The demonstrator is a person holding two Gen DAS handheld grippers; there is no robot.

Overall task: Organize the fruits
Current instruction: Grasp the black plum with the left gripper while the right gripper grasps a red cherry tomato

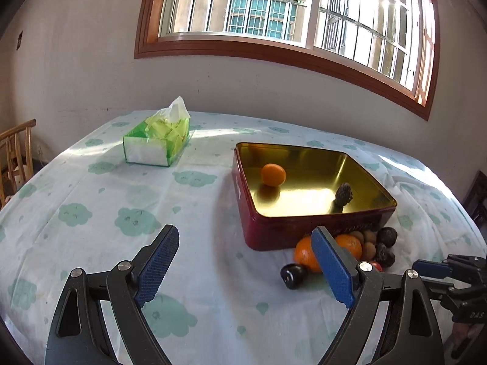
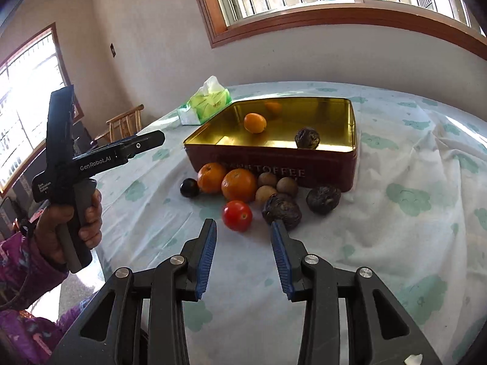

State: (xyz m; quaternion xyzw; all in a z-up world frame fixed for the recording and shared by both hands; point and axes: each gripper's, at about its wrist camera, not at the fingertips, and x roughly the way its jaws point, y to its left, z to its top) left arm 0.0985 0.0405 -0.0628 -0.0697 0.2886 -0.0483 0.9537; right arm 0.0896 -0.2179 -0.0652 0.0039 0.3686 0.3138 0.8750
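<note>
Red tin with gold inside sits on the cloth-covered counter. It holds one small orange and one wrinkled dark fruit. The remaining fruits lie just in front of the tin: two oranges, a tomato, brown round fruits, two more wrinkled dark fruits and a dark plum. Left gripper has jaws wide apart, nothing between them. Right gripper has jaws parted and empty, just short of the tomato. Tissue box is well apart, behind.
</note>
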